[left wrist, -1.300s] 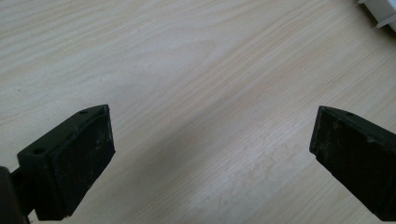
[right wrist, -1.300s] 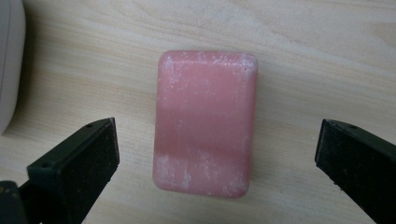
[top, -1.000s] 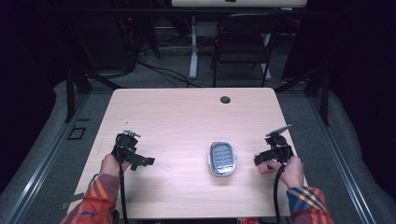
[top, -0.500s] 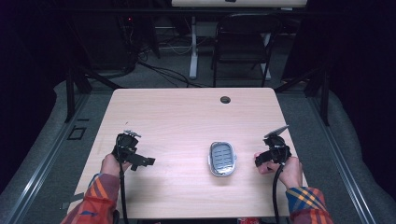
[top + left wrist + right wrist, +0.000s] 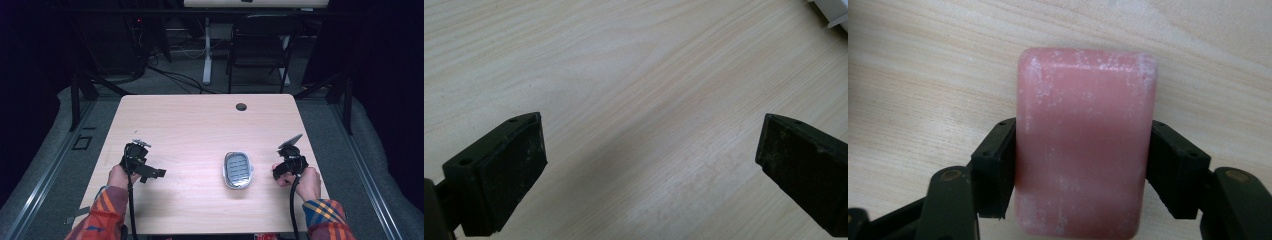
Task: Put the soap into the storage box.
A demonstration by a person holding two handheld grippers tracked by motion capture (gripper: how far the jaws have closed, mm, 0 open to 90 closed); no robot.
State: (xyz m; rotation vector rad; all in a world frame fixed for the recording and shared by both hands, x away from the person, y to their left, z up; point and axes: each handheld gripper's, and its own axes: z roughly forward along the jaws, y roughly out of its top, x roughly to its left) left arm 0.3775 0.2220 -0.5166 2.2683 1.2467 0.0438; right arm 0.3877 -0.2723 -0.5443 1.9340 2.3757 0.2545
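Right tongs [image 5: 1083, 165] lower (soap [image 5: 1083, 145] base cropped)

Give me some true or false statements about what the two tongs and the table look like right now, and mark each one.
1. The right tongs are shut on a pink soap bar. True.
2. The left tongs grip the soap dish. False: they are open over bare table.
3. A grey soap dish lies on the table between the two hands. True.
4. The soap bar sits in the dish. False: it is in the right tongs, apart from the dish.
5. A folding chair stands beyond the table. True.
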